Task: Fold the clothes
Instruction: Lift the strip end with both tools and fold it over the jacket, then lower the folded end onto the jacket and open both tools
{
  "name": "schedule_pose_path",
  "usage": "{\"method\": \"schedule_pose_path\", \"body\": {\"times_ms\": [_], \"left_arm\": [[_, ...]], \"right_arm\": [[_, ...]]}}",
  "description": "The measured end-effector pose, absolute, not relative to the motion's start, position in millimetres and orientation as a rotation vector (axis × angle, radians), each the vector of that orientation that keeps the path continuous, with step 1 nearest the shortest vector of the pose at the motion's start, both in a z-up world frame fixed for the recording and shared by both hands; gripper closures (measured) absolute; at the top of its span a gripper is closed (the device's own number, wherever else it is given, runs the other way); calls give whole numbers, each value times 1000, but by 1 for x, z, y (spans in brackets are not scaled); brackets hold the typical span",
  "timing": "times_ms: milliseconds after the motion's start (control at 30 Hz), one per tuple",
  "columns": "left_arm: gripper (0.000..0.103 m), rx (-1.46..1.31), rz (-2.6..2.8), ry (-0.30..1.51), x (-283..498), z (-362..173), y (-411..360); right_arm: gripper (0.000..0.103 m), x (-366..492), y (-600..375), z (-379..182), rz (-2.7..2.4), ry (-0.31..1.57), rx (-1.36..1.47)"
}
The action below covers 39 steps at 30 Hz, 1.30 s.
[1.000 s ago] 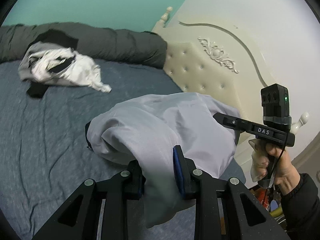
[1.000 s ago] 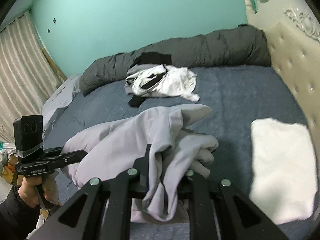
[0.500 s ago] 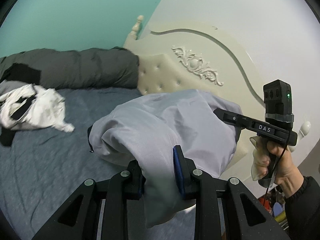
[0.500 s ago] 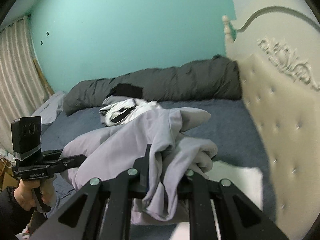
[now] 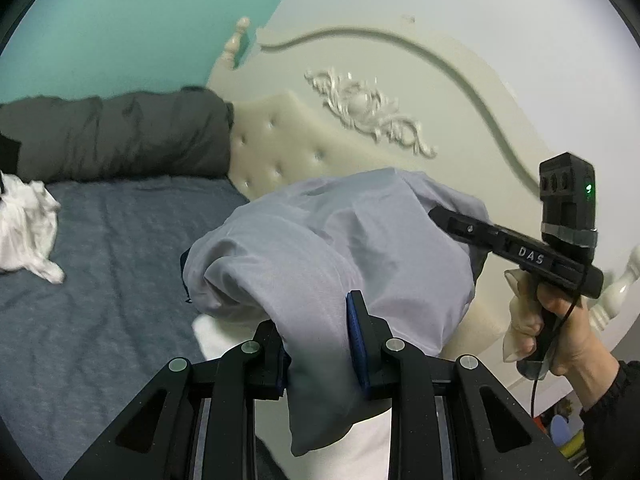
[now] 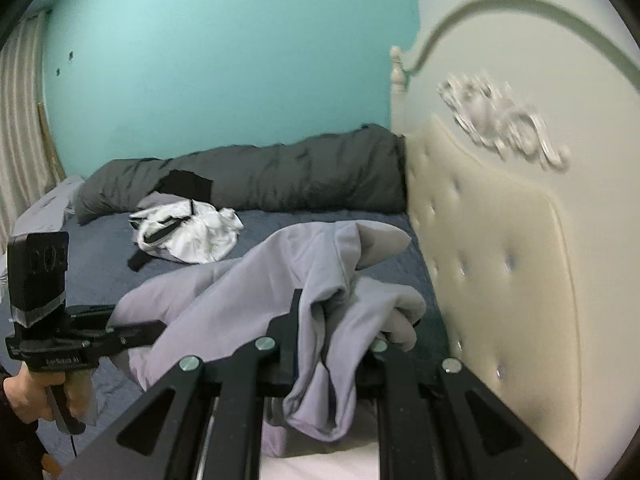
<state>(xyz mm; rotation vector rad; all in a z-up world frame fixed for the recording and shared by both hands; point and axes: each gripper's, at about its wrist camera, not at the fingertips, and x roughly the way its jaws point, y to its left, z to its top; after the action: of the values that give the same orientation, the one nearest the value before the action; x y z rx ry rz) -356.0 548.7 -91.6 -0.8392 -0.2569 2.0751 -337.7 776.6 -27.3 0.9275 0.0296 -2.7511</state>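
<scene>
lilac-grey garment (image 5: 340,240) soft, light, limp; bunched and held in the air above the blue-grey bed (image 5: 100,260) near the cream headboard (image 6: 500,260) | left gripper (image 5: 320,336) and right gripper (image 6: 332,328) jaws each pinching cloth | best grip: edges or corners | white folded item (image 5: 216,336) below; crumpled white clothes (image 6: 188,232) by dark bolster (image 6: 260,176); teal wall (image 6: 220,60)

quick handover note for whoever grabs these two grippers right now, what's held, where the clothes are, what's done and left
Left gripper: shut on the lavender garment, held up off the bed.
Right gripper: shut on the same garment, bunched between its fingers, near the headboard.
Folded white item lies on the bed just below the load.
Unfolded white and black pile sits by the dark duvet roll.
Done: apparently one white piece folded.
Left: set down the lavender garment, probably by the white item, then do the pile.
</scene>
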Motion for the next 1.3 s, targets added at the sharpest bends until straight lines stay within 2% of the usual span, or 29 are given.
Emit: {"method": "schedule_pose_path", "body": {"times_ms": [200, 500, 933, 1133, 1300], "left_arm": [[75, -912, 2036, -209, -337, -132, 576], [75, -934, 2024, -177, -310, -141, 576], [75, -1058, 1973, -143, -279, -169, 574], [75, -1129, 1949, -201, -265, -181, 567], [75, -1162, 1925, -248, -259, -187, 565]], "right_arm": [[91, -320, 800, -65, -2728, -21, 1009], [91, -308, 801, -69, -2707, -18, 1039], [91, -272, 813, -115, -2639, -86, 1245], [91, -252, 826, -142, -2618, -182, 1338], [91, -235, 838, -158, -2610, -337, 1346]]}}
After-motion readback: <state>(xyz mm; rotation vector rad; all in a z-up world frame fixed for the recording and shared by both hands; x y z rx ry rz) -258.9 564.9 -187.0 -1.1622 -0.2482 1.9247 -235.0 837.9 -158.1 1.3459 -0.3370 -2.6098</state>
